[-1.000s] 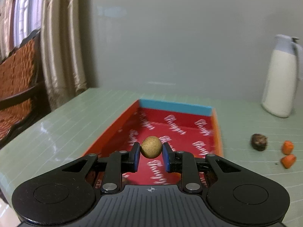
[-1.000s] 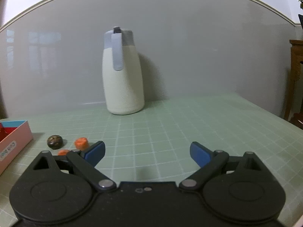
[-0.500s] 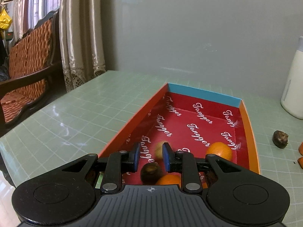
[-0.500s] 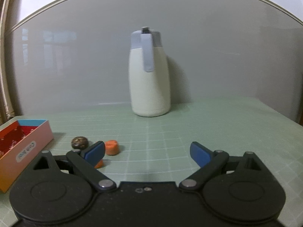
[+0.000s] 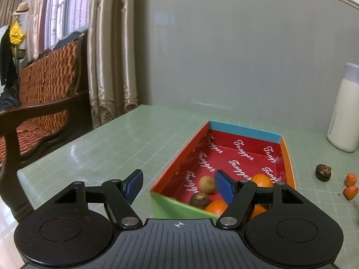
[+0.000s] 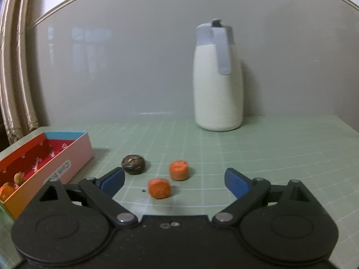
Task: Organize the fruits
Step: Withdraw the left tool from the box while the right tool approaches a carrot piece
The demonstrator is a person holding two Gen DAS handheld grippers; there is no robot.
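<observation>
So the box (image 5: pixel 246 132) is my landmark here: red inside, a blue far wall, a green near wall, orange rim, and pink on the outer side in the right wrist view. "Tangger" is printed in white script all over the red lining; the label on the pink side is too blurry for me to read. Inside at the near end I see a tan round fruit (image 5: pixel 207 184), a dark brown one (image 5: pixel 199 200) and a few oranges (image 5: pixel 261 180). Right of the box on the green table (image 5: pixel 125 143) sit a dark wrinkly fruit (image 6: pixel 133 164) and two orange chunks (image 6: pixel 178 170), with a white jug (image 6: pixel 217 89) well behind them. My left gripper (image 5: pixel 178 185) tilts down over the box's near left corner, jaws opening with nothing between them. My right gripper (image 6: pixel 174 180) points down at the chunks, spread wide and just starting to close, not touching them
</observation>
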